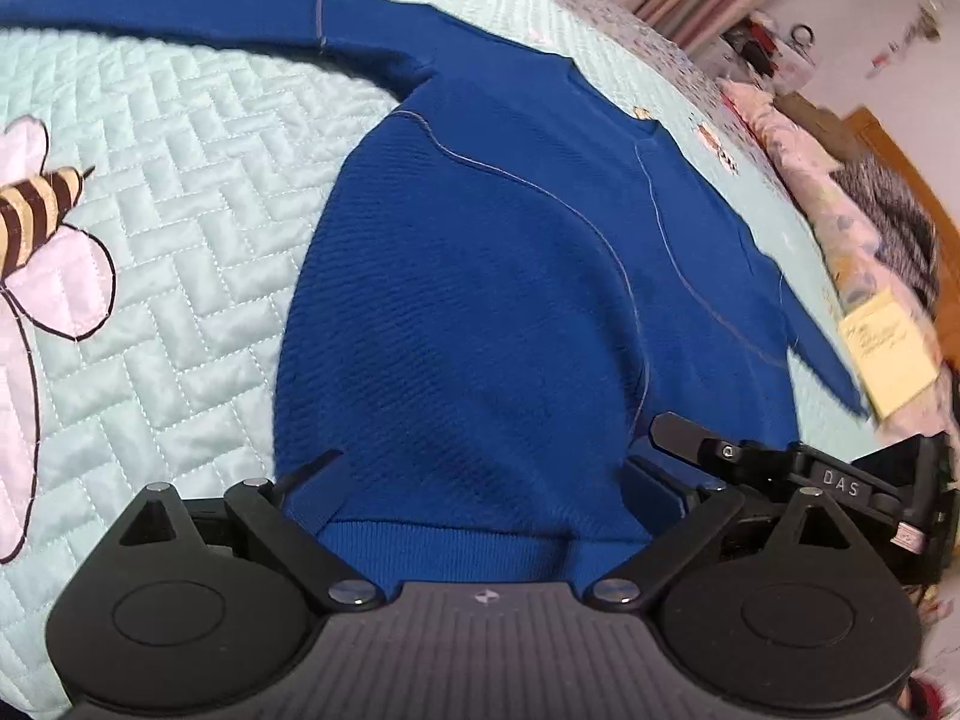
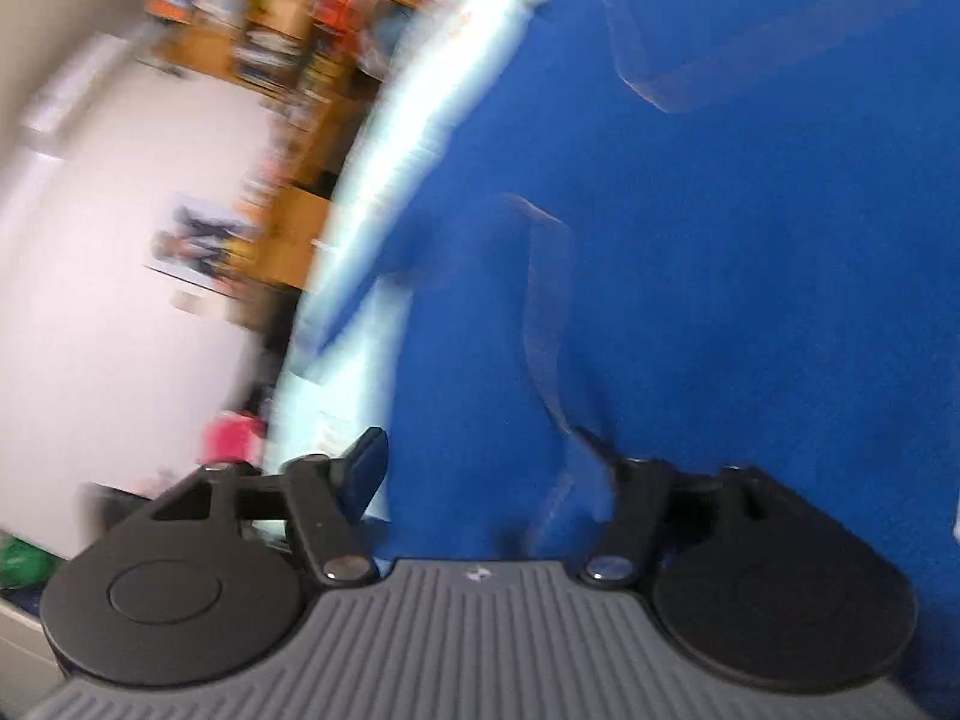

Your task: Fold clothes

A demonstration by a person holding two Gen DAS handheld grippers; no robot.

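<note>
A blue sweater lies flat on a pale green quilted bedspread. One sleeve stretches far to the left and the other lies along the right side. My left gripper is open at the ribbed hem, its fingers spread wide with the hem between them. At the sweater's right side near the hem a black finger of my right gripper rests on the cloth. In the blurred right wrist view my right gripper stands partly apart, open, with blue sweater cloth between its fingers and over the right one.
A bee-and-flower patch decorates the quilt at the left. Pink bedding, a dark patterned cloth and a yellow note lie at the bed's right edge. Beyond the bed edge are a white wall and cluttered wooden shelves.
</note>
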